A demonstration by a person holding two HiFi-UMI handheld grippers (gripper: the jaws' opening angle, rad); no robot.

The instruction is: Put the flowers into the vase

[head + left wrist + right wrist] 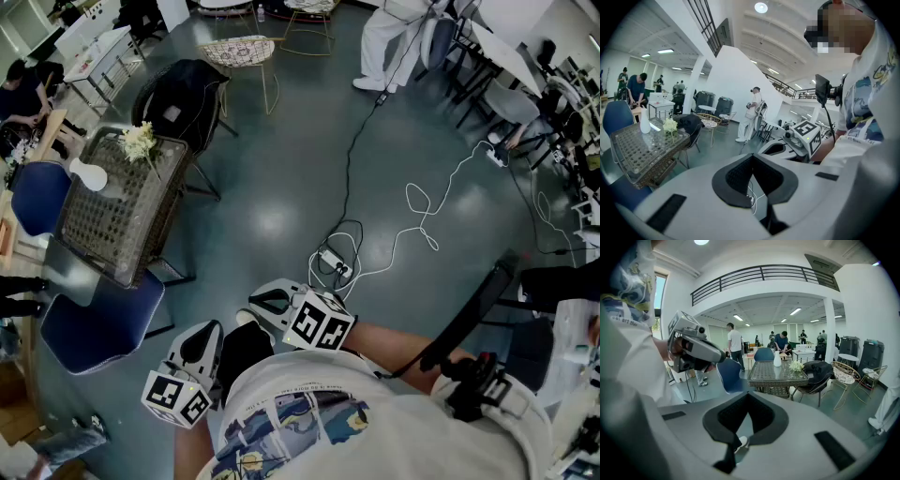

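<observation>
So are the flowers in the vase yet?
No, out: the flowers lie on the table, apart from the upright white vase.

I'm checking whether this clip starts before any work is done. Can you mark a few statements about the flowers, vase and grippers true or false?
1. The flowers lie on the table. True.
2. The flowers stand in the vase. False: they lie beside it on the tabletop, and the vase holds none.
3. The right gripper holds a flower. False: its fingers are together with nothing between them.
4. The left gripper is shut and empty. True.
5. Both grippers are close to the person's body, with open floor between them and the table. True.
</observation>
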